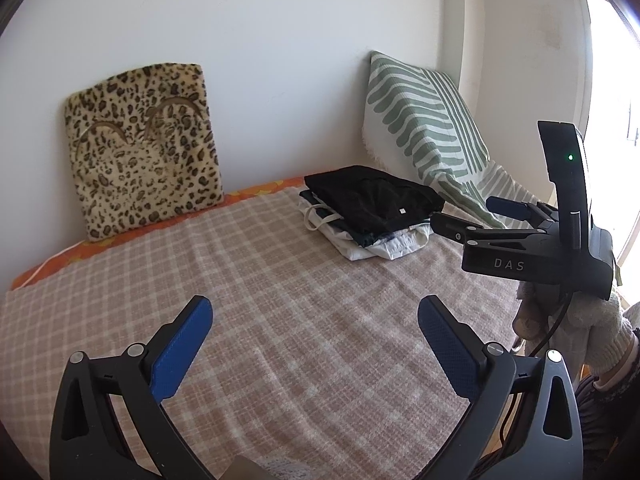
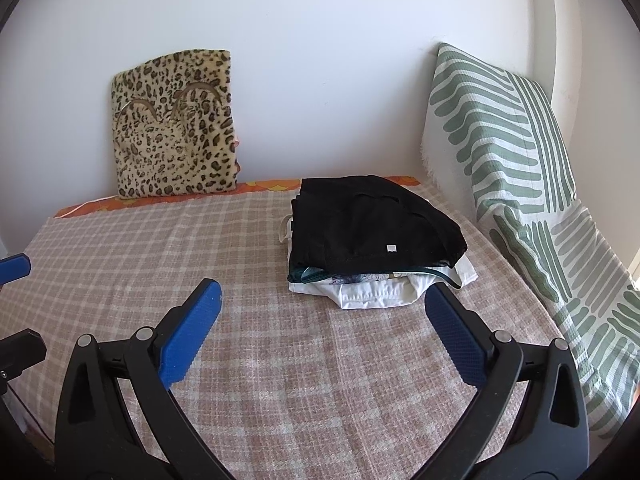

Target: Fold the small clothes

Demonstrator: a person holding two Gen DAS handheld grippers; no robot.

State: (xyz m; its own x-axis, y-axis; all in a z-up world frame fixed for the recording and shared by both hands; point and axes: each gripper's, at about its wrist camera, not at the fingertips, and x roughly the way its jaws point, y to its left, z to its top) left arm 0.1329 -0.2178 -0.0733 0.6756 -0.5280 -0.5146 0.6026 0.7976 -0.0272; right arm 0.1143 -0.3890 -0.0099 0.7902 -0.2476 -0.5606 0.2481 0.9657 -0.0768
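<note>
A stack of folded clothes (image 1: 372,208) lies at the back right of the checked bedspread (image 1: 280,300); a black garment (image 2: 368,228) is on top, with white and patterned pieces under it. My left gripper (image 1: 316,316) is open and empty, above the bedspread in front of the stack. My right gripper (image 2: 324,304) is open and empty, just in front of the stack. The right gripper also shows in the left wrist view (image 1: 476,212), close to the right side of the stack. One left fingertip (image 2: 14,266) shows at the left edge of the right wrist view.
A leopard-print cushion (image 1: 144,148) leans on the white wall at the back left. A green-and-white striped pillow (image 2: 516,168) leans at the right, on a matching cloth. An orange sheet edge (image 1: 120,240) shows along the wall. A bright window is at far right.
</note>
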